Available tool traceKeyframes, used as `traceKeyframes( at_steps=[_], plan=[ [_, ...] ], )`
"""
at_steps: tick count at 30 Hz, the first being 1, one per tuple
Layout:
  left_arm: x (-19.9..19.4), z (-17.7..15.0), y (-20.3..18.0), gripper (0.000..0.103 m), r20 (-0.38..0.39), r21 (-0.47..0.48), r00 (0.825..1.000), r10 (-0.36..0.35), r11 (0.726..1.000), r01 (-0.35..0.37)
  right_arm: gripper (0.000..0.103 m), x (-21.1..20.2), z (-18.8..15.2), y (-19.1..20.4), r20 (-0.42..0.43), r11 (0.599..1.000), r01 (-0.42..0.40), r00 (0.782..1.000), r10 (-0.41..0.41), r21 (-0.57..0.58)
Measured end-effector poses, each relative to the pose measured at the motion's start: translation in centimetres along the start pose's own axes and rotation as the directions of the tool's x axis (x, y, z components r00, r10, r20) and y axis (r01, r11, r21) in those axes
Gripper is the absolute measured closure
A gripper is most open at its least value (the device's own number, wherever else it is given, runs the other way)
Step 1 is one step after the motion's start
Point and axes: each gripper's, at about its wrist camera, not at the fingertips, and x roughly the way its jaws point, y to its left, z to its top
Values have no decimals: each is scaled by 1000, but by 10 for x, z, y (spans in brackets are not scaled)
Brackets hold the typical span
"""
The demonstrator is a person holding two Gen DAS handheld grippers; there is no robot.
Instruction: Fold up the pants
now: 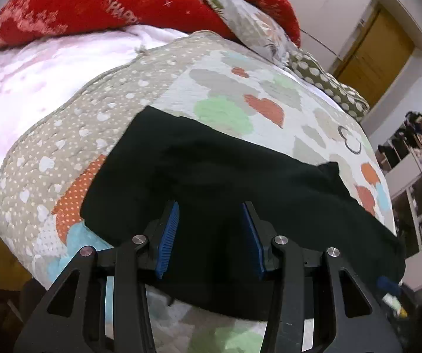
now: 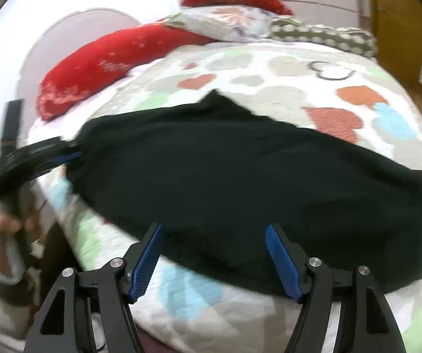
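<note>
Bed covered by a quilted bedspread (image 1: pixel 181 67) printed with pastel hearts and clouds. Long red plush pillow (image 1: pixel 93 6) at the head end, floral-print pillow (image 1: pixel 249 26) leaning on it, olive polka-dot cushion (image 1: pixel 328 85) beside that. Yellow-brown wooden door (image 1: pixel 375 56) behind. Cluttered shelf unit (image 1: pixel 417 158) to the side.

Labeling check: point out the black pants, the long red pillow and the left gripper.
black pants (image 2: pixel 240 176), right wrist view, middle of the cloth.
long red pillow (image 1: pixel 93 8), left wrist view, centre of its face.
left gripper (image 1: pixel 211 235), left wrist view, midway between its fingertips.
</note>
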Motion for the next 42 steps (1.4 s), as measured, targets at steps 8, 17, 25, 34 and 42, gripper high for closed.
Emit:
traceKeyframes(
  at_steps=[8,17,25,34,42],
  plan=[
    [-6,-7,-22,60,16,67,1000,10,998,-11,34,13,-3,-20,-10,996,60,998,-60,64],
    [2,-15,-64,60,-38,173,997,-63,983,69,34,-10,-12,-49,-9,991,98,995,-97,89],
    [35,-28,-162,35,-264,336,934,-241,885,323,32,-69,-53,-127,26,932,124,990,-142,341],
    [77,-41,-300,35,-472,519,827,-305,662,540,29,-66,-68,-156,76,913,66,992,-105,402],
    [127,-53,-382,35,-582,613,775,-247,494,617,5,-48,-64,-152,180,929,-16,982,-55,370]
  ],
)
